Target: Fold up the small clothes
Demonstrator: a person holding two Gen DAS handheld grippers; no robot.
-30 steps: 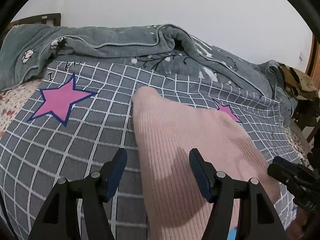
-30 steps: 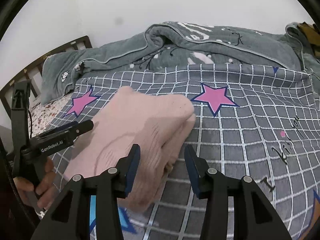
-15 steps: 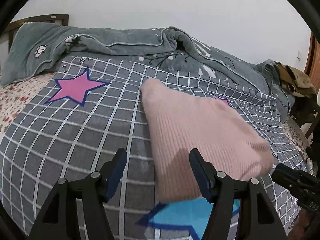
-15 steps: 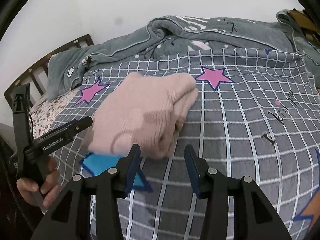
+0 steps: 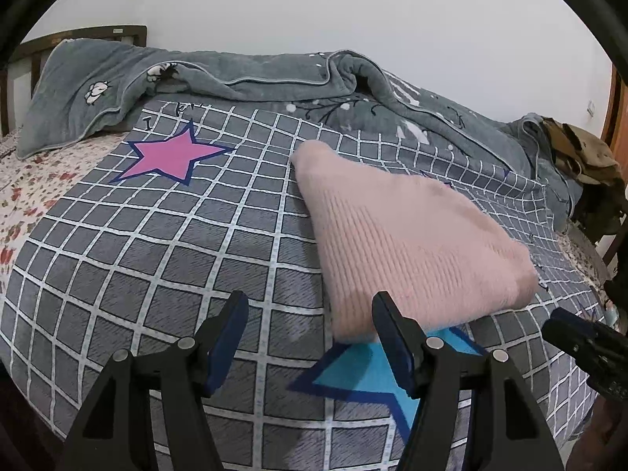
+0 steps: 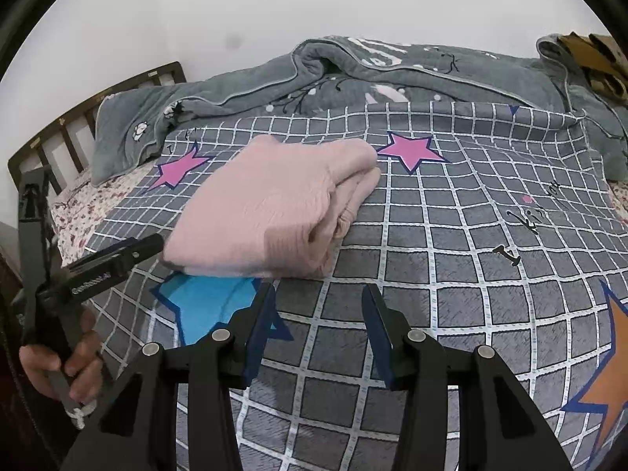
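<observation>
Left wrist view: the left gripper [image 5: 310,324] hangs released over the checked bedsheet [image 5: 157,259], just short of the folded pink knitted garment [image 5: 404,239].

Right wrist view: the right gripper [image 6: 318,322], jaws apart and empty, faces the garment's [image 6: 274,212] near edge.

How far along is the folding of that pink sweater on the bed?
Done: the pink sweater lies folded into a compact stack on the grid bedsheet. In hand: nothing; the left gripper and right gripper are open and empty. Left: no other unfolded small clothes are visible.
</observation>
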